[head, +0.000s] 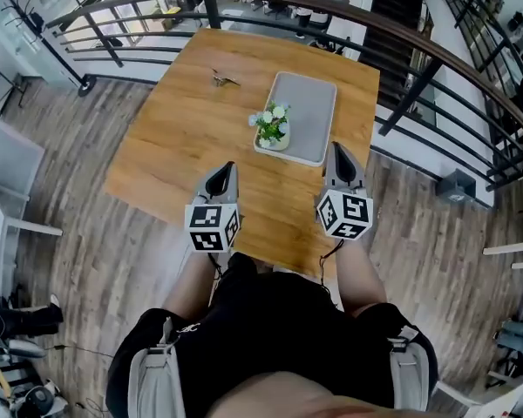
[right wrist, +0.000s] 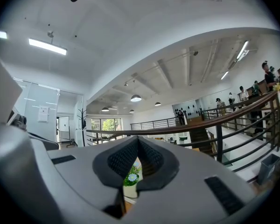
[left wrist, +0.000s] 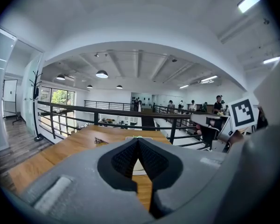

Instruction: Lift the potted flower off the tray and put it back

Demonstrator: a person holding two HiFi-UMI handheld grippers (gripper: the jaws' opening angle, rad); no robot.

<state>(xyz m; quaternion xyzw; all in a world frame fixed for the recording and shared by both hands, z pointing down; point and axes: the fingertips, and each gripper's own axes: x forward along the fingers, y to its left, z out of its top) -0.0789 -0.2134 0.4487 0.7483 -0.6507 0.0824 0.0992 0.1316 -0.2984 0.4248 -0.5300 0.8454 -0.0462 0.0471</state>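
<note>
The potted flower (head: 272, 129), white blooms in a small pale pot, stands on the near left corner of the grey tray (head: 309, 103) on the wooden table (head: 183, 146). My left gripper (head: 229, 167) hovers over the table's near part, short of the pot and a little to its left, its jaws shut and empty. My right gripper (head: 337, 148) is by the tray's near right corner, also shut and empty. In the right gripper view the flower (right wrist: 130, 178) shows low behind the closed right gripper (right wrist: 137, 139). The left gripper (left wrist: 138, 140) points at the tray (left wrist: 137, 164).
A small dark object (head: 222, 79) lies on the table's far left part. A curved dark railing (head: 331, 11) runs behind and to the right of the table. Wooden floor surrounds the table, and people stand far off beyond the railing (left wrist: 218, 104).
</note>
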